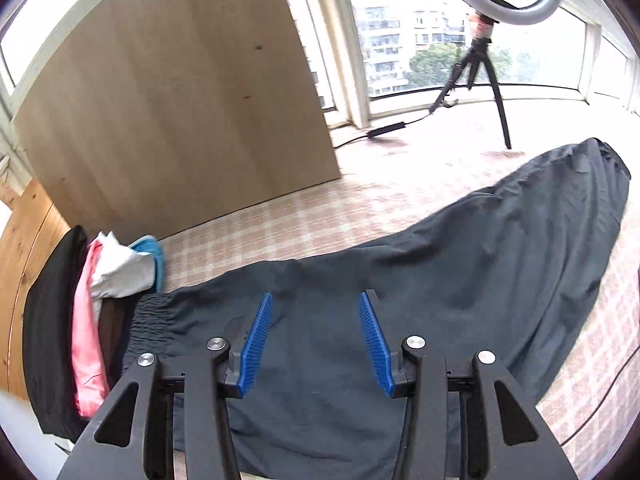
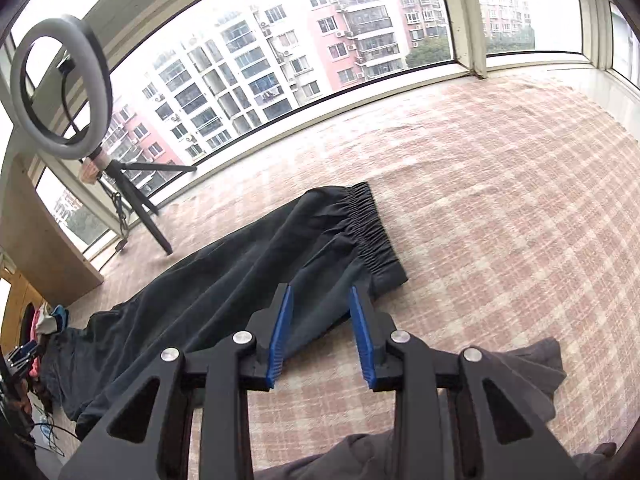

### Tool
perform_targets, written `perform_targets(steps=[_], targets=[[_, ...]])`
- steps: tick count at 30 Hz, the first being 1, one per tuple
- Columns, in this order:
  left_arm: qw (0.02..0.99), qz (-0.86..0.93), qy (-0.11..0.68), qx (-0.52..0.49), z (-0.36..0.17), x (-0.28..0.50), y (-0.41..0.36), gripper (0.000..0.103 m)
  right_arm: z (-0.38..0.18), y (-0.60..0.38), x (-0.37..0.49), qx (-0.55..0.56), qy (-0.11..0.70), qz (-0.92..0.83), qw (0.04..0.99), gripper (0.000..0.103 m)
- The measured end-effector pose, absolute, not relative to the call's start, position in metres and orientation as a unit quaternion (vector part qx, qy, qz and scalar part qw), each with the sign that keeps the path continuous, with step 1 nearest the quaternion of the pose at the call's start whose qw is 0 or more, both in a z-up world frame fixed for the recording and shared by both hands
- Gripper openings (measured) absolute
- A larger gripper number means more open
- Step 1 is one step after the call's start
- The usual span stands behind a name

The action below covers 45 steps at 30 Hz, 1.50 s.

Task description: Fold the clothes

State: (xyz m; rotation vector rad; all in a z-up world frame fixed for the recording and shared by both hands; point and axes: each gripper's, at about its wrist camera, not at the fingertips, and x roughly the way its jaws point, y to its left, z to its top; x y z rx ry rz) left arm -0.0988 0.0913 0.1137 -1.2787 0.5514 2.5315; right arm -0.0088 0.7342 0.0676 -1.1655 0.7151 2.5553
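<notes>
Dark trousers [image 1: 460, 264] flat, both claws empty

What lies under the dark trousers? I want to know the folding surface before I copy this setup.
The dark trousers lie spread on a pink-and-cream checked cloth. Whatever is beneath their middle is covered.

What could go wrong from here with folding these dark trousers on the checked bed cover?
The dark trousers lie long and creased, so a fold now may lock in wrinkles. Both the left gripper and the right gripper are open and hold nothing; a shallow pinch could slip off the thin cloth. The pile of clothes touches the trousers' near end and a grey garment lies close, so either might get dragged along.
</notes>
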Motion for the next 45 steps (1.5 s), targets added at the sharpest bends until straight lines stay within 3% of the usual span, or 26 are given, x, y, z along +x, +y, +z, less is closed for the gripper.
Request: perform_targets(steps=[2, 7, 10, 14, 17, 19, 21, 22, 26, 33, 37, 42, 45], targets=[[0.154, 0.860, 0.204, -0.442, 0.109, -0.095, 0.127, 0.044, 0.053, 0.773, -0.021, -0.407, 0.255, 0.865, 0.142, 0.046], [0.192, 0.842, 0.234, -0.446, 0.101, -0.094, 0.192, 0.044, 0.023, 0.795, -0.056, -0.423, 0.254, 0.861, 0.119, 0.045], [0.195, 0.831, 0.248, -0.458, 0.092, -0.101, 0.215, 0.045, 0.013, 0.768, -0.077, -0.447, 0.216, 0.867, 0.053, 0.036], [0.186, 0.820, 0.248, -0.482, 0.075, -0.115, 0.227, 0.045, 0.015, 0.734, -0.087, -0.440, 0.129, 0.889, -0.003, 0.010], [0.180, 0.810, 0.248, -0.500, 0.061, -0.125, 0.229, 0.045, 0.013, 0.735, -0.097, -0.450, 0.097, 0.888, -0.011, 0.009], [0.172, 0.805, 0.254, -0.508, 0.054, -0.129, 0.230, 0.045, 0.010, 0.743, -0.100, -0.462, 0.089, 0.883, 0.003, 0.015], [0.171, 0.803, 0.251, -0.513, 0.051, -0.131, 0.230, 0.045, 0.010, 0.758, -0.093, -0.461, 0.111, 0.880, 0.025, 0.040], [0.170, 0.803, 0.249, -0.514, 0.051, -0.131, 0.229, 0.045, 0.011, 0.766, -0.089, -0.455, 0.129, 0.880, 0.030, 0.044], [0.168, 0.802, 0.242, -0.519, 0.048, -0.133, 0.227, 0.045, 0.003, 0.784, -0.080, -0.472, 0.177, 0.863, 0.035, 0.046], [0.161, 0.803, 0.221, -0.529, 0.042, -0.135, 0.217, 0.045, -0.003, 0.775, -0.075, -0.470, 0.187, 0.862, 0.032, 0.046], [0.160, 0.806, 0.215, -0.528, 0.040, -0.136, 0.215, 0.045, -0.003, 0.754, -0.080, -0.477, 0.149, 0.865, 0.032, 0.038], [0.159, 0.812, 0.210, -0.521, 0.041, -0.140, 0.212, 0.045, 0.001, 0.745, -0.079, -0.465, 0.154, 0.871, 0.019, 0.013], [0.160, 0.815, 0.201, -0.520, 0.046, -0.143, 0.209, 0.045, 0.018, 0.740, -0.077, -0.455, 0.136, 0.879, 0.031, 0.010]])
